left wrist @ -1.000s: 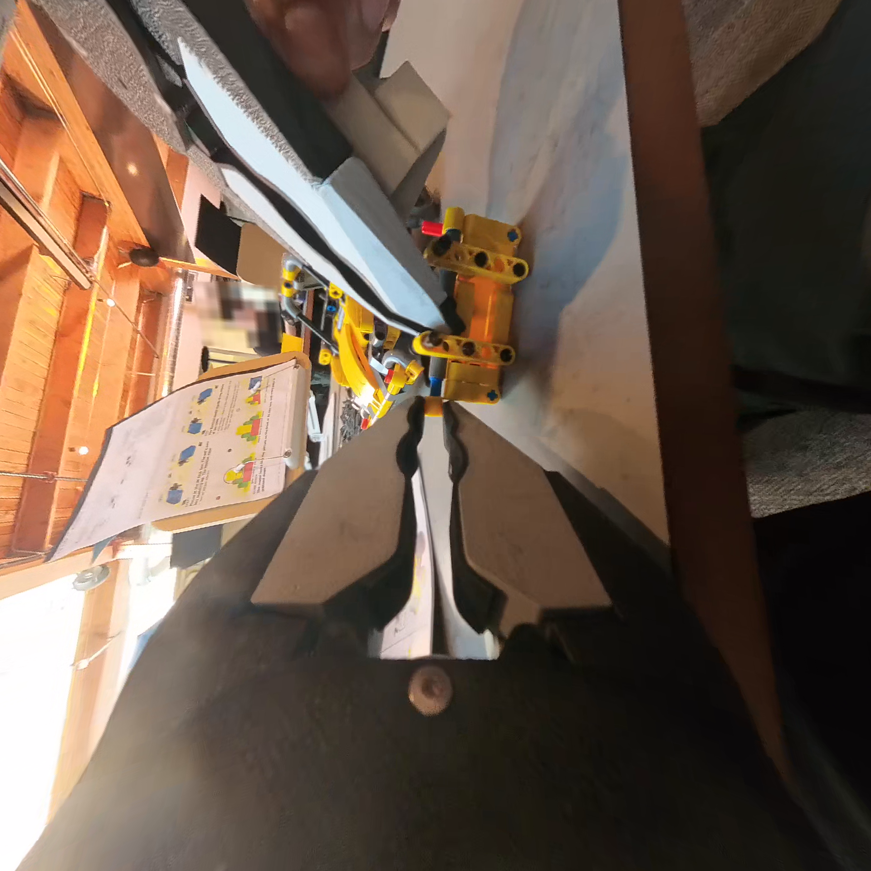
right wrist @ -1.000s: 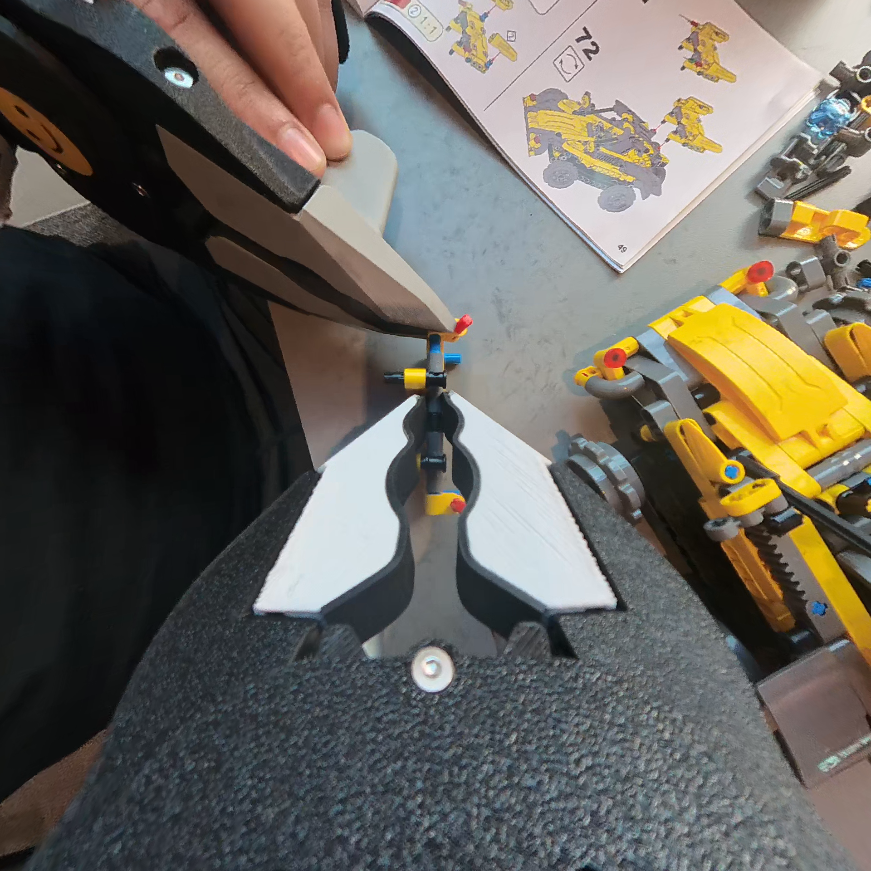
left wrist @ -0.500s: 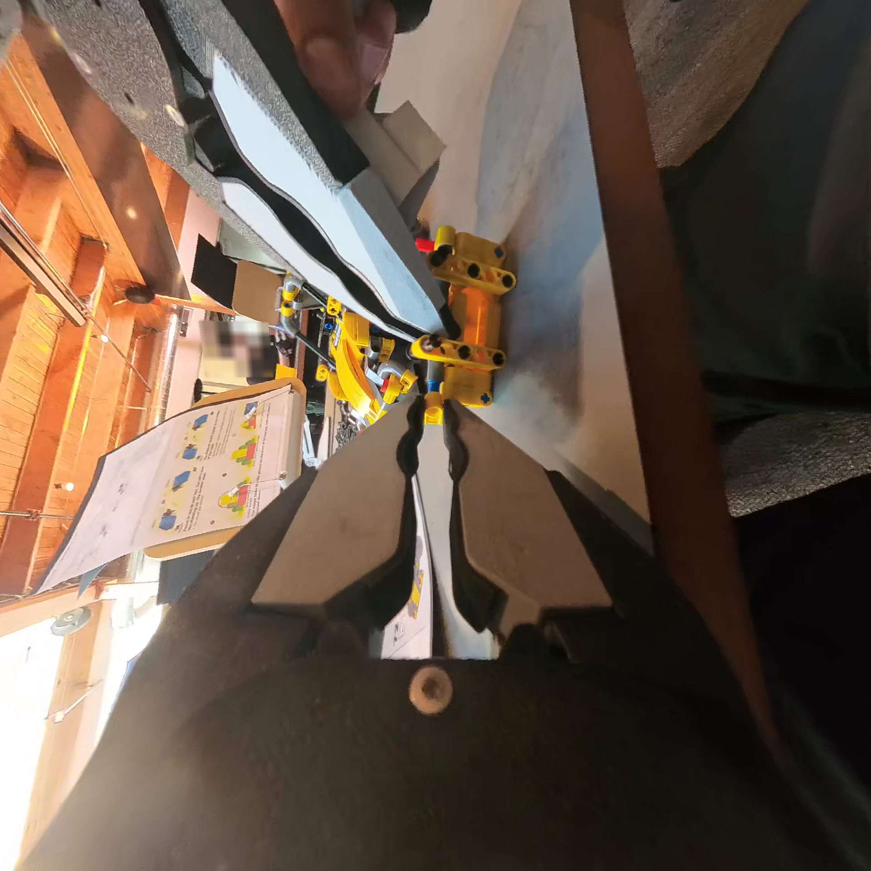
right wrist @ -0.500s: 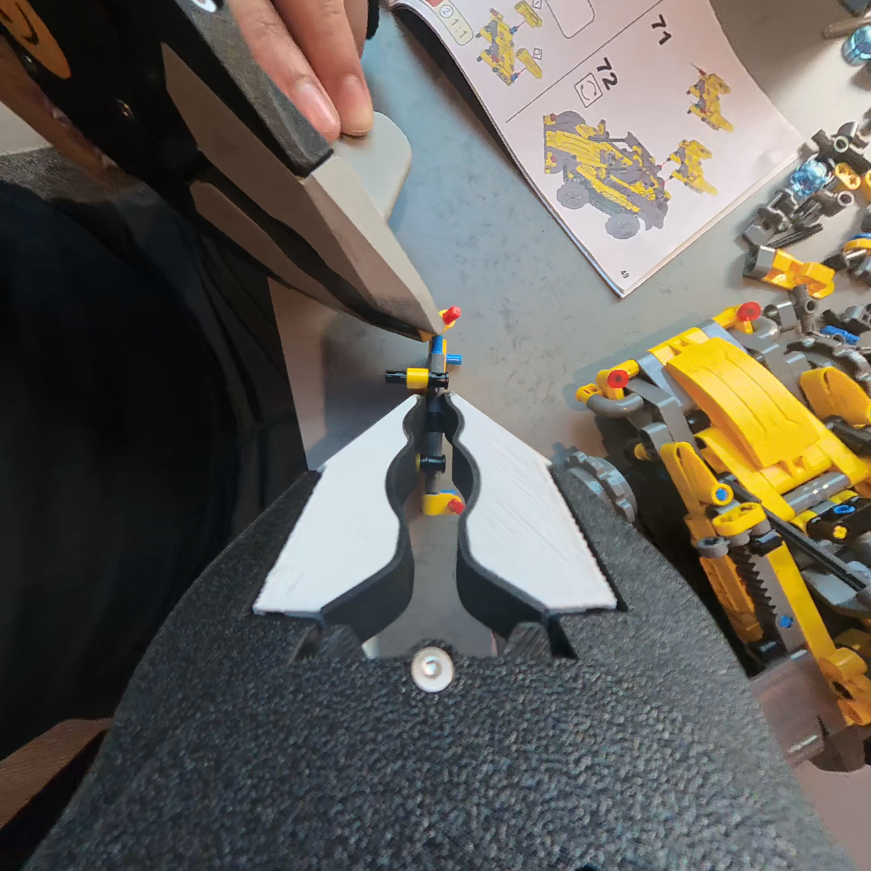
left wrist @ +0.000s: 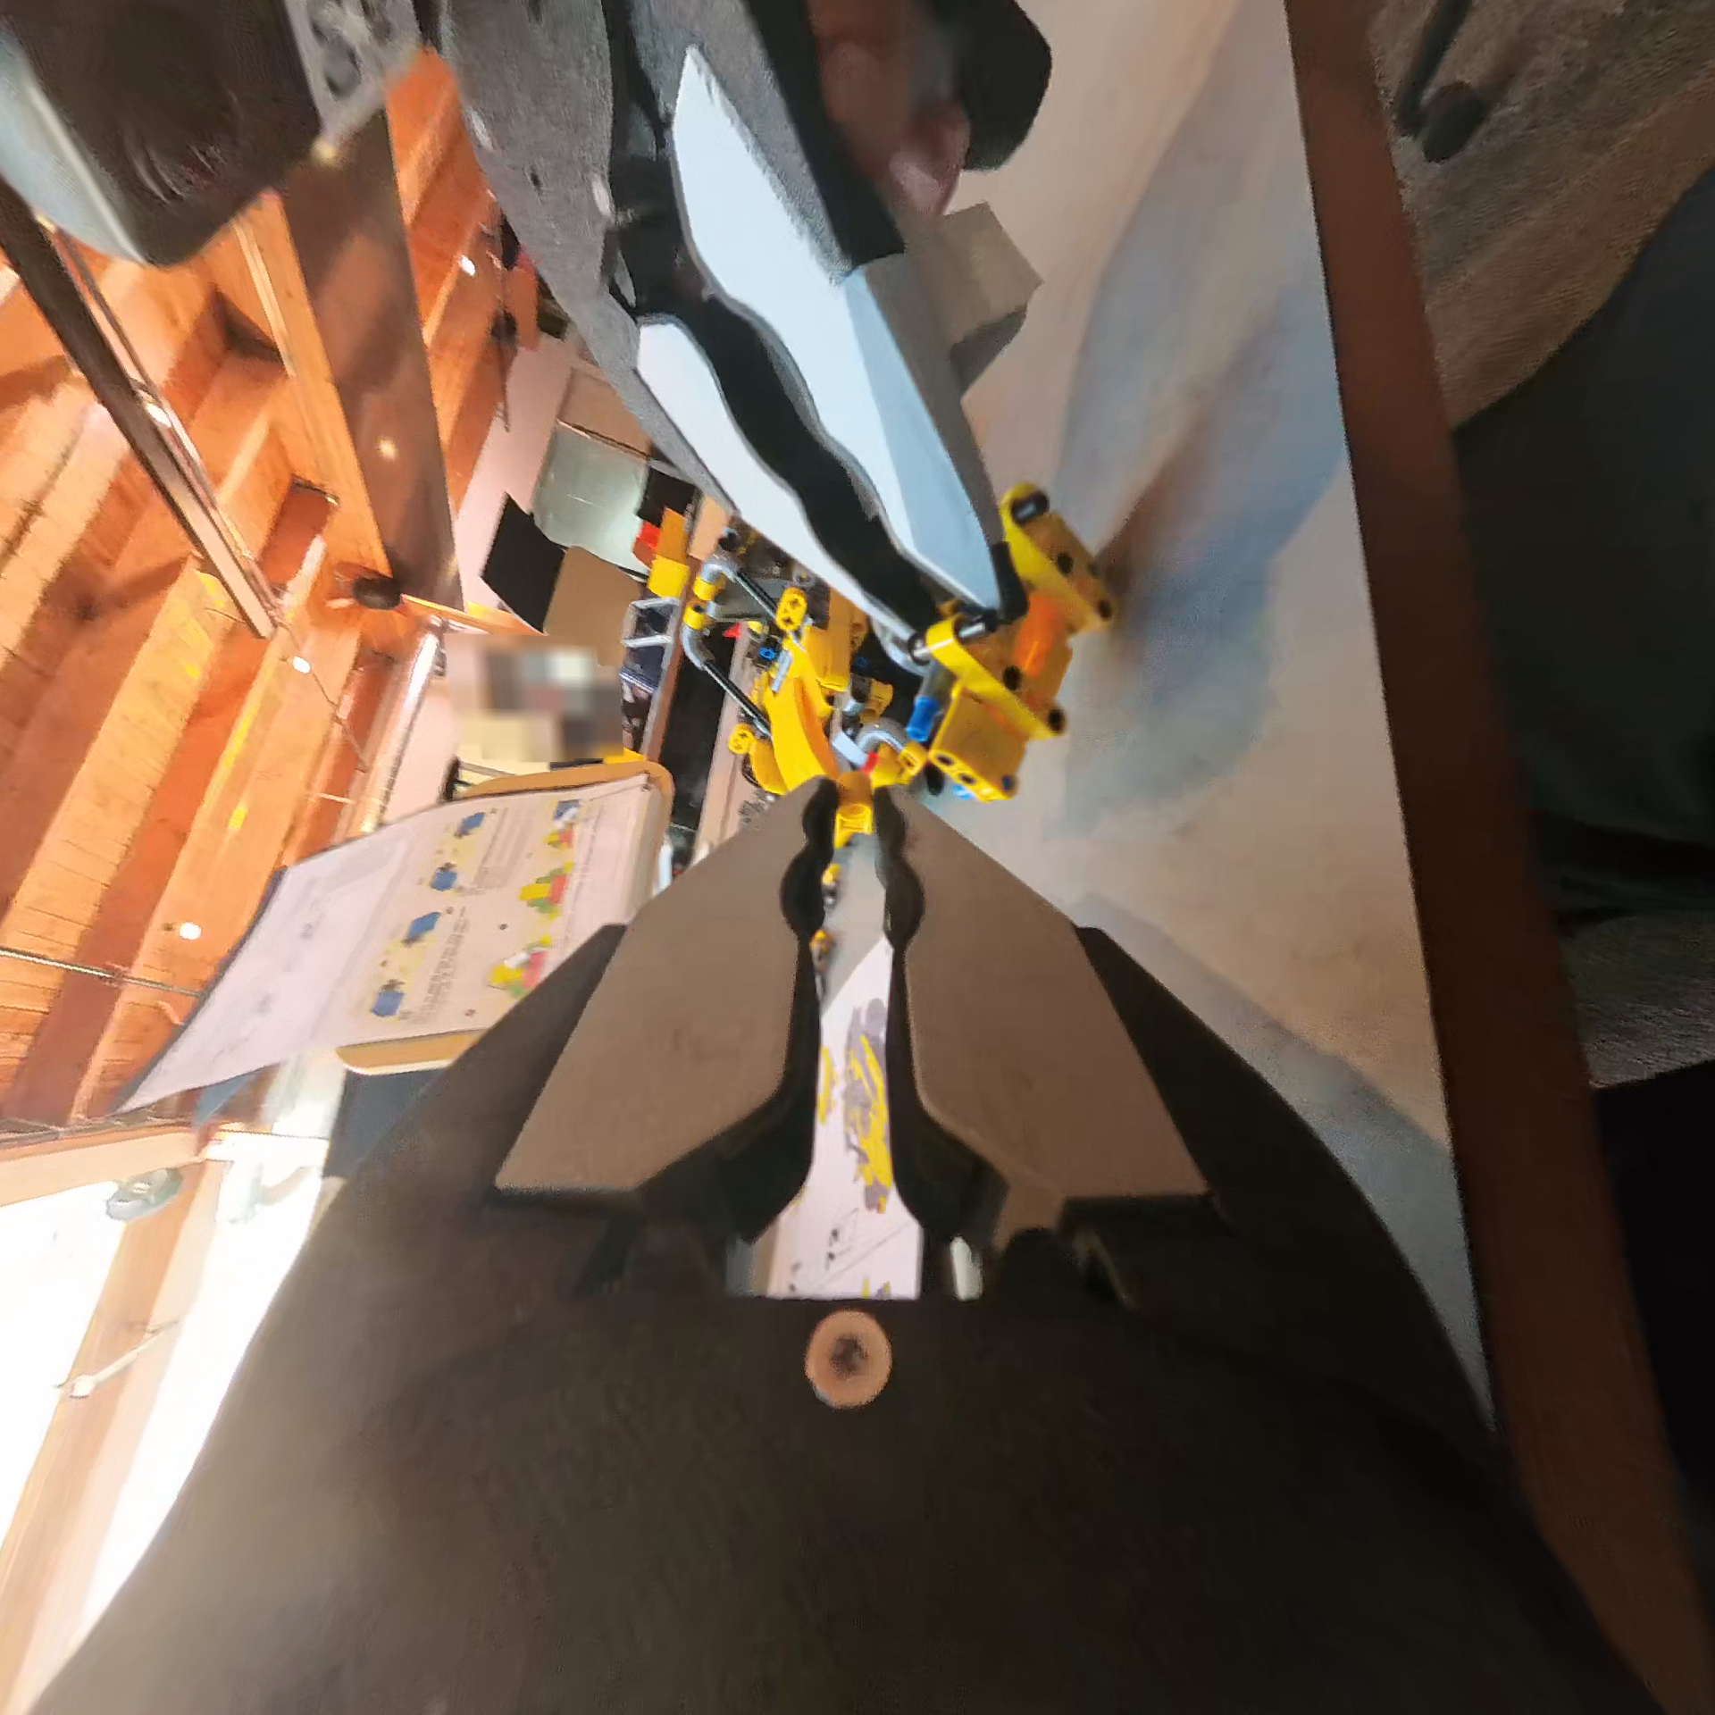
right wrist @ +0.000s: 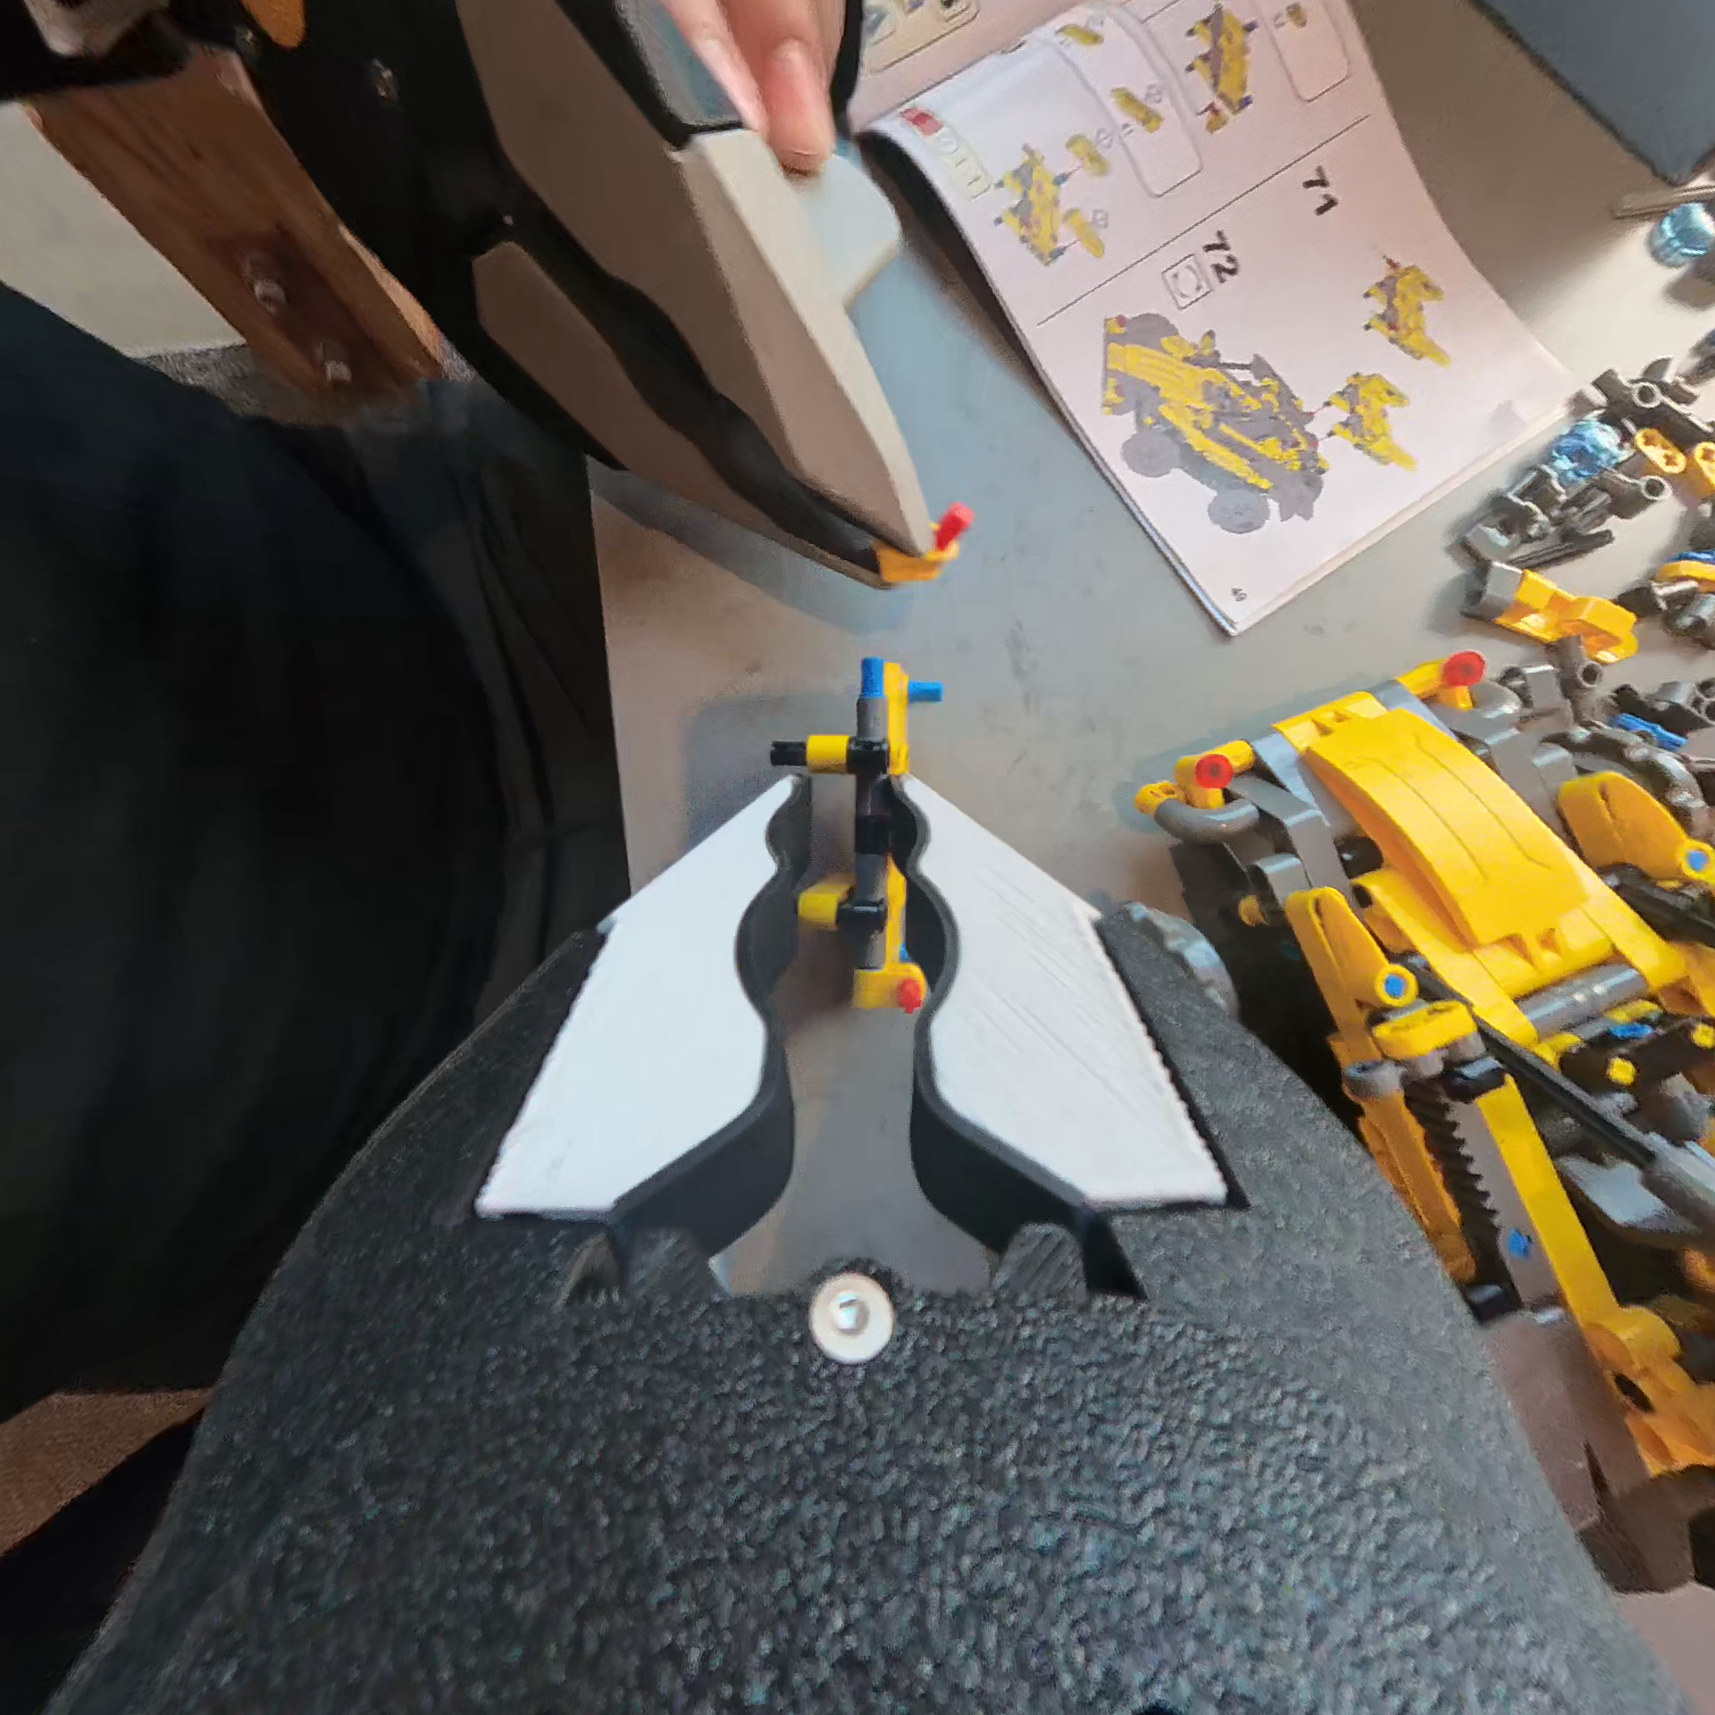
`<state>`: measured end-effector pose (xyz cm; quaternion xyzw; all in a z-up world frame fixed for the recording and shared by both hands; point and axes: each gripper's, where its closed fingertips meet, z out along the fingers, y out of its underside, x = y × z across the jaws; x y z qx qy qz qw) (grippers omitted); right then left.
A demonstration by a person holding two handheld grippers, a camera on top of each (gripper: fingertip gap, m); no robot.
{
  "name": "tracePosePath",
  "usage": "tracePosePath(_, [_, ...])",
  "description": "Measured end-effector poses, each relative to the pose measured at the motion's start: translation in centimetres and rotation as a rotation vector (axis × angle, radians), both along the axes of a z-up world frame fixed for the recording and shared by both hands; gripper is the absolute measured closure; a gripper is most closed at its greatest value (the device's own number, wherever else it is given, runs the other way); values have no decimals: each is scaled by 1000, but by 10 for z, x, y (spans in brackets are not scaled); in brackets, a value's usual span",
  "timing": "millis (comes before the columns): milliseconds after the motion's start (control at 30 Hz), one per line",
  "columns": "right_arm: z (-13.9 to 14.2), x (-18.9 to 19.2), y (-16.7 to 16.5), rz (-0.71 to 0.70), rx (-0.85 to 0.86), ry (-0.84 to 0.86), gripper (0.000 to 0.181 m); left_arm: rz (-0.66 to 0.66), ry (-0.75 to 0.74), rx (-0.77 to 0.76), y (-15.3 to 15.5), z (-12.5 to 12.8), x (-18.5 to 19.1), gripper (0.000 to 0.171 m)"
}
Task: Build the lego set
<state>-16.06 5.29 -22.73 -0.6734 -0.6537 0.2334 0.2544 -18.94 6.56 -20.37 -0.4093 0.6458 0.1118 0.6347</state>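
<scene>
Grey table (right wrist: 1067, 594): yellow brick assembly (right wrist: 872, 863) between right claw (right wrist: 849, 789) tips.

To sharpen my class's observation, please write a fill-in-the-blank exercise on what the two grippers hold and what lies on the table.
1. The left gripper is shut on a small yellow piece bearing a ___ pin.
2. The right gripper is shut on a brick subassembly whose far end carries ___ pins.
3. Piece and subassembly are ___ (touching/apart).
4. Near the open booklet on the grey table stands a partly built ___ vehicle model.

Missing words: red; blue; apart; yellow.
</scene>
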Motion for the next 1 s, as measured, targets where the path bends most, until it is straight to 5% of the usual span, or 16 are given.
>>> tracePosePath(133, [12,0,4,-18,-70,78,156,-37,12,115,-12,9,4,168])
tracePosePath(500, [16,12,29,-152,54,26,153,4,13,9,1,-3,-5,167])
tracePosePath(733, [62,-20,-9,-46,-86,340,141,-79,-55,78,-23,27,9,168])
tracePosePath(1000, [73,-24,-34,79,-136,428,160,-139,-95,141,-50,59,17,168])
